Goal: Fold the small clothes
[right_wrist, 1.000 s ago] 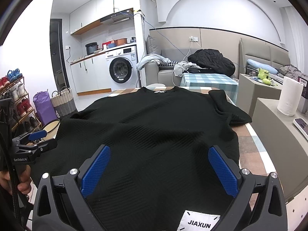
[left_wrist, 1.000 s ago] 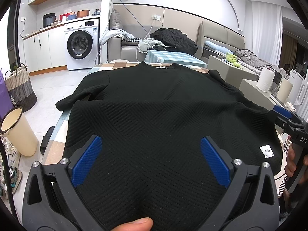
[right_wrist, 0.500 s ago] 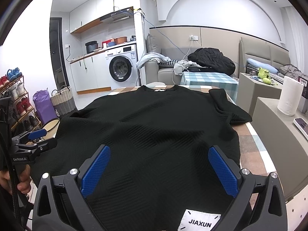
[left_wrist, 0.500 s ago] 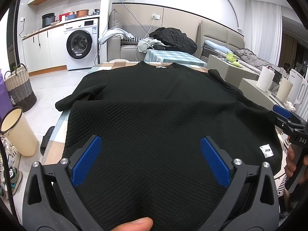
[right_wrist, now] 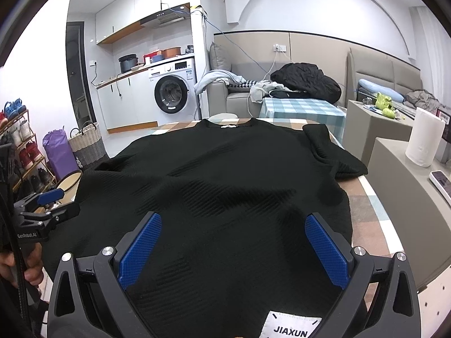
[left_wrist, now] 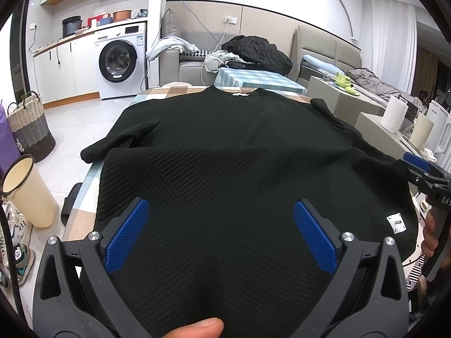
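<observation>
I am holding my left gripper (left_wrist: 220,236) low in the frame, over the bottom edge of a black sweater (left_wrist: 239,169). Its blue pads (left_wrist: 126,235) are standing wide apart and are not pinching anything. My right gripper (right_wrist: 232,249) is doing the same thing in its own view, wide apart and grabbing nothing.

The sweater is lying flat on the table (right_wrist: 375,225), filling the middle of both frames. Its long way is running from the bottom of the frame up to the top. Its neck (left_wrist: 239,93) is pointing away from me, toward the top middle, and its bottom edge is sitting closest to me. One sleeve (left_wrist: 118,138) is sticking out to the left and hanging a bit off the table. The other sleeve (right_wrist: 335,155) is lying on the right.

The table top is showing brown, white and pale blue squares. At upper left, a washing machine (left_wrist: 121,62) is standing by the white cupboards. A basket (left_wrist: 29,129) is sitting on the floor at far left. A couch (right_wrist: 234,95) with a pile of clothes is sitting at the top middle.

The sweater is black with a bumpy zigzag pattern. A white tag (right_wrist: 291,325) saying JIAXUN is showing at the bottom edge.
</observation>
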A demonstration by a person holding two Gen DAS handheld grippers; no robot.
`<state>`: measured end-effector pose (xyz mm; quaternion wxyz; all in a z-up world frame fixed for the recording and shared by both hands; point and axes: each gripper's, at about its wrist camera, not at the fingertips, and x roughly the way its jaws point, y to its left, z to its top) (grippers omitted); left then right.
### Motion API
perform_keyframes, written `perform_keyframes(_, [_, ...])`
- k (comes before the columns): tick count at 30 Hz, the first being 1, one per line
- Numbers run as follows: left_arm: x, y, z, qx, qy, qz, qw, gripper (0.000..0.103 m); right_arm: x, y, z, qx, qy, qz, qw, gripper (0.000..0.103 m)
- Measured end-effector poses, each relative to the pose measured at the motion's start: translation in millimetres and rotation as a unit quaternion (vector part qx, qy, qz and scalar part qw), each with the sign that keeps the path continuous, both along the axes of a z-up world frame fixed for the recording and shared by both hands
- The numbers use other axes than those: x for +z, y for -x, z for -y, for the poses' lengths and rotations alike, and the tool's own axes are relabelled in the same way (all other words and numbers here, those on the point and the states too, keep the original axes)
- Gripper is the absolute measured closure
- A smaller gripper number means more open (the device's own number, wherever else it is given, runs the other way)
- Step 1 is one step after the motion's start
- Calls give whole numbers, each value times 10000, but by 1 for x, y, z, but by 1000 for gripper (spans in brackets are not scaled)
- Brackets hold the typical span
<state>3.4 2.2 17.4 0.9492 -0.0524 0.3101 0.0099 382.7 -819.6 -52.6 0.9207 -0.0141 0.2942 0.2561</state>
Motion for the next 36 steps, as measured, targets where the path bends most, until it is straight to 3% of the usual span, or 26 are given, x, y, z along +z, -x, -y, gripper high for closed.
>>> perform_keyframes(11, [19, -14, -51, 620, -1, -96, 9980, 1, 16, -32, 6, -278, -262, -162, 9991, 0])
perform_keyframes(19, [26, -37, -97, 905, 417, -213, 9948, 1, 13, -70, 19, -364, -457, -739, 9956, 0])
perform_keyframes(24, [28, -57, -108, 735, 542, -176, 9957, 12, 12, -89, 24, -293, -448, -923, 9943, 0])
perform_keyframes(32, [24, -97, -97, 734, 316, -362, 9961, 12, 12, -136, 60, -1122, -734, -1178, 9839, 0])
perform_keyframes(36, [25, -118, -92, 672, 333, -364, 9965, 12, 5, -167, 93, -1630, -898, -1430, 9721, 10])
